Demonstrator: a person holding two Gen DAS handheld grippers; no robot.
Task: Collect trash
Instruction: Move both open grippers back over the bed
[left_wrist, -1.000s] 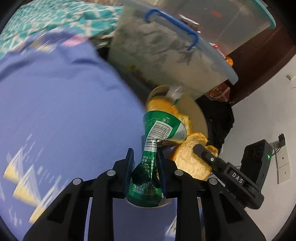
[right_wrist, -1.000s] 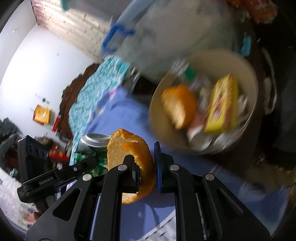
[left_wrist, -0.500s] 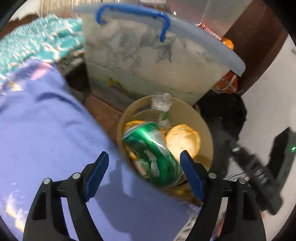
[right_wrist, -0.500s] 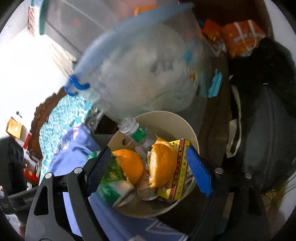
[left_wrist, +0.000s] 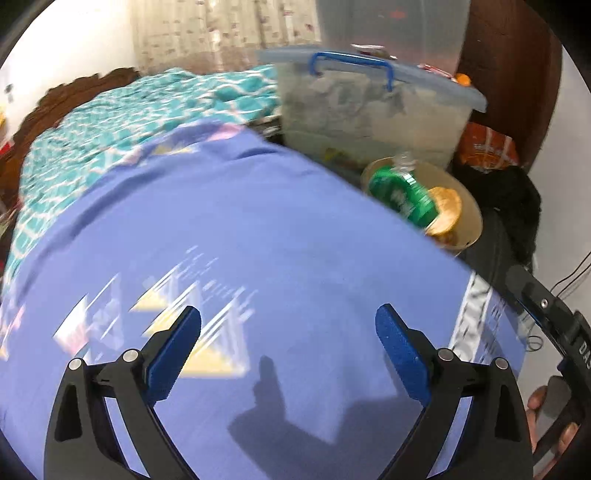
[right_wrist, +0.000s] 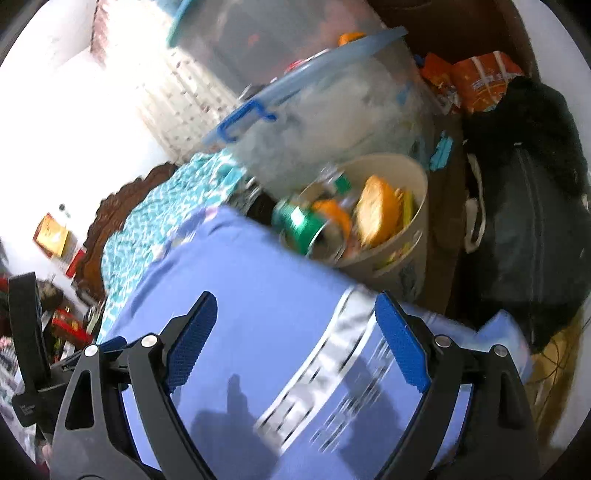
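Trash sits in the beige bin (left_wrist: 469, 221), ahead and right of the left gripper (left_wrist: 288, 347) — jaws just spread wide, empty. Green can (left_wrist: 402, 195): light, dented, slippery; grip its middle. Orange peel (right_wrist: 376, 210) is soft. Right gripper (right_wrist: 295, 339) — likewise opened, empty.

Both my grippers look identical: left gripper (left_wrist: 288, 354) and right gripper (right_wrist: 295, 343) have black angular frames, silver screws, and textured blue pads on the jaws.
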